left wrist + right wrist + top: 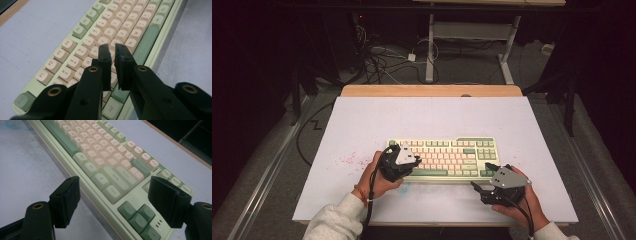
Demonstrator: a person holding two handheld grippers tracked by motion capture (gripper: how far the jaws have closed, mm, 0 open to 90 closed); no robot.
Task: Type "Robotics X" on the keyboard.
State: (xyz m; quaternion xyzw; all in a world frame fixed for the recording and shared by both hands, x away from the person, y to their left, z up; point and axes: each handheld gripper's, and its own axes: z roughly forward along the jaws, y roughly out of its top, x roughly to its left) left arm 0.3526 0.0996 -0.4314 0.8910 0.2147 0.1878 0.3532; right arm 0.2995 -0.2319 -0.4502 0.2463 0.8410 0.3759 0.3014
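Two hand-held grippers at a keyboard (447, 156) lying mid-desk (362, 120): left hand-held gripper (113, 50) hides keys beneath, black jaws w/ narrow gap, nothing between. Right hand-held gripper (113, 201) spread wide by arrow-key corner; matte green/cream rounded caps, far legends blurry.

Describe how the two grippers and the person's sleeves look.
Both the left gripper and the right gripper are black, each topped by a grey three-cornered plate. Their fingers are flat black blocks on arms with brass-coloured rivets. A black cable trails from each. The sleeves are light grey, and the left wrist wears a red band.
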